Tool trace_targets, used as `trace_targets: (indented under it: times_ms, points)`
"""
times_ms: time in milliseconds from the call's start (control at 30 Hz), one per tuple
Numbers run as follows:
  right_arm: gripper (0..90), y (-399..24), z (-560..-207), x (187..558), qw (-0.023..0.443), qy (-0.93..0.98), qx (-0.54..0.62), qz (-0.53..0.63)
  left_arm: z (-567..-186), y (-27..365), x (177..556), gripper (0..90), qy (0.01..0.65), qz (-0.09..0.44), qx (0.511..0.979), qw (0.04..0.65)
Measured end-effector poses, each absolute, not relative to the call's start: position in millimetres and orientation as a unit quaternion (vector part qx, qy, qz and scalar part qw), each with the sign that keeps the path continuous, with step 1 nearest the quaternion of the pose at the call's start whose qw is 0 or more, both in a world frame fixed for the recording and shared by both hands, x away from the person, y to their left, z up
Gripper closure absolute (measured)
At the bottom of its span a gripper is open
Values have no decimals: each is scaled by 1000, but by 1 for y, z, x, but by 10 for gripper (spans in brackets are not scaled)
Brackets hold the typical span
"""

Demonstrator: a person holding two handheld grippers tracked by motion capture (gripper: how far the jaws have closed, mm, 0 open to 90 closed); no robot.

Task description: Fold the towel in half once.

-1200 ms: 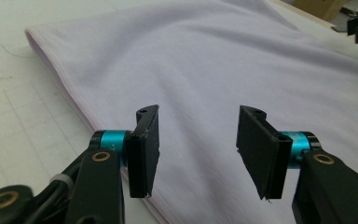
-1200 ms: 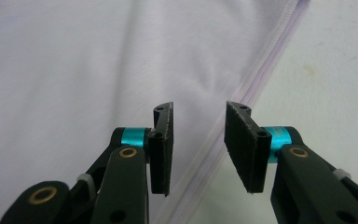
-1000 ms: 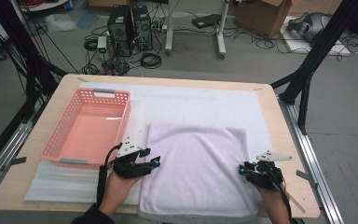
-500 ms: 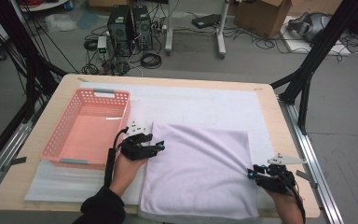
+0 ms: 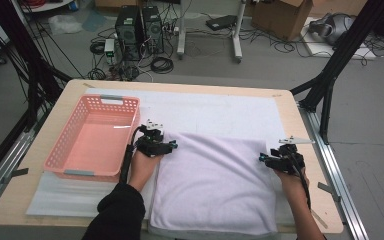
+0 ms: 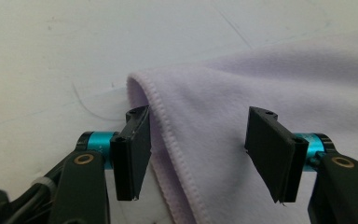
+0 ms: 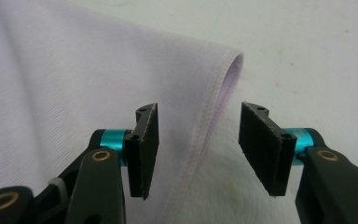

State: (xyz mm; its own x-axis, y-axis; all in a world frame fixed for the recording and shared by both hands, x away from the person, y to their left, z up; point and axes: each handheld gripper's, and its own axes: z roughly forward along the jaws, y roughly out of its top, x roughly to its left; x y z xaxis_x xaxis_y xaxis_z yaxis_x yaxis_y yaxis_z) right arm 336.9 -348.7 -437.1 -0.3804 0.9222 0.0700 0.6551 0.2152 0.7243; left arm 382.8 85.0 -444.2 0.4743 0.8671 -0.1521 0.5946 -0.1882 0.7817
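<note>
A pale lilac fleece towel [image 5: 215, 185], folded to a rectangle with stitched hems, lies flat on the white foam sheet [image 5: 220, 112] that covers the wooden table [image 5: 307, 150]; it sits on the near half of that sheet, and its near edge reaches the sheet's front border. A salmon-pink perforated plastic basket [image 5: 92, 137] stands beside the towel's left edge.

The left gripper [image 5: 161, 146] is at the towel's far left corner. In the left gripper view its jaws stand apart and straddle the hemmed edge of the towel [image 6: 242, 107]; the left pad [image 6: 131, 156] is just beside the hem, but I cannot tell whether it touches.

The right gripper [image 5: 269, 158] is at the towel's far right corner. Its jaws have just been opening and now stand apart; the stitched edge of the towel [image 7: 98, 84] runs between them, and neither pad presses on the cloth.
</note>
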Motion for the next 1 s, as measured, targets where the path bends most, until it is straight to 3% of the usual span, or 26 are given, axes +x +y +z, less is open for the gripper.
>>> trace_targets:
  times_ms: [67,167,233,267,333,367,467,733,1000]
  points:
    - [462,-349,-441,343,188,756,527,341,-447,83,385,407,489,159,752,413]
    - [496,-347,-444,347,185,752,531,343,-449,76,382,435,457,197,774,391]
    - [556,-345,-443,348,190,759,524,336,-449,75,380,549,440,194,783,395]
    - [590,-345,-443,349,190,762,522,334,-449,75,380,705,434,175,785,405]
    - [807,-342,-442,349,177,772,507,340,-448,73,379,805,435,173,787,401]
    - [838,-339,-441,349,175,775,504,339,-448,73,380,821,448,165,779,405]
    - [861,-339,-438,353,162,781,506,330,-444,76,381,851,473,170,758,415]
    - [864,-345,-419,370,212,740,510,384,-417,82,391,855,492,212,717,446]
    - [863,-346,-409,402,221,715,514,419,-412,84,417,853,516,221,680,471]
